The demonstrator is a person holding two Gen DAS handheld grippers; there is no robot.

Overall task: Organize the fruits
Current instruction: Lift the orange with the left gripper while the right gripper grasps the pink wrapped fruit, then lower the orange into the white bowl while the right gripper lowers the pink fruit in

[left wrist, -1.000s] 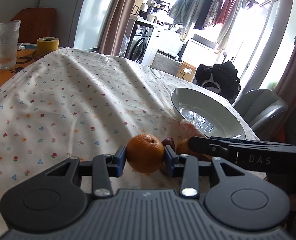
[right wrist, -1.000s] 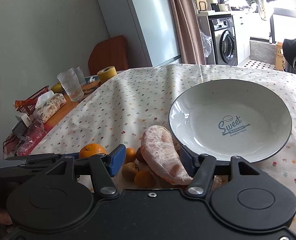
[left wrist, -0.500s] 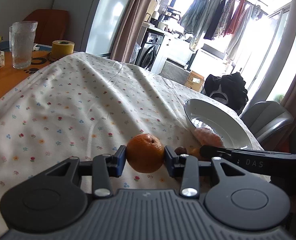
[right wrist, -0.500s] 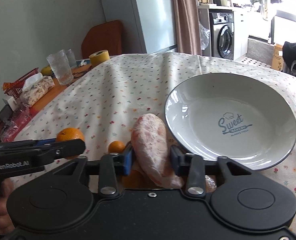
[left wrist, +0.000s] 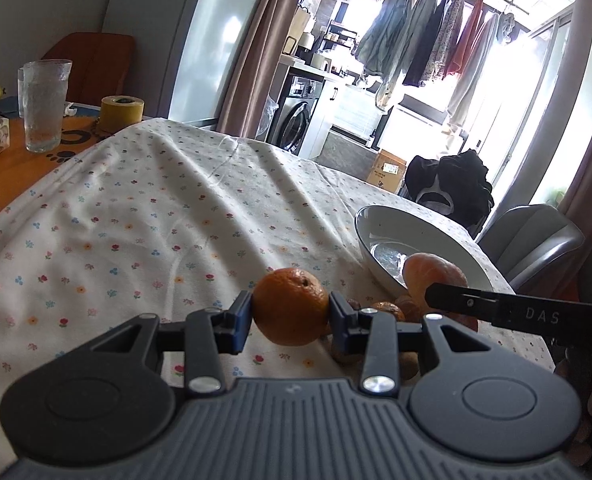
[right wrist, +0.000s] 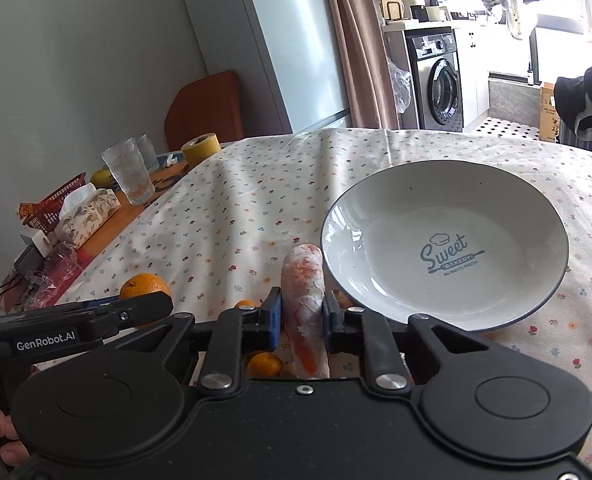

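Note:
My left gripper (left wrist: 291,314) is shut on an orange (left wrist: 291,306) and holds it above the flowered tablecloth. My right gripper (right wrist: 301,314) is shut on a peeled pomelo segment (right wrist: 303,280), lifted just left of the grey "Sweet" plate (right wrist: 535,304). The plate (left wrist: 365,236) is empty and also shows in the left wrist view, at the right. Several small fruits (right wrist: 264,364) lie on the cloth under my right gripper. The orange also shows in the right wrist view (right wrist: 144,286), and the segment in the left wrist view (left wrist: 431,276).
At the table's far left stand a glass (left wrist: 44,104), a yellow tape roll (left wrist: 122,114), a tissue box (right wrist: 90,216) and a red basket (right wrist: 60,196). A grey chair (left wrist: 535,240) stands past the plate. The cloth's edge falls off at the right.
My right gripper closed on the pomelo segment and lifted it off the cloth. My left gripper rose a little with the orange.

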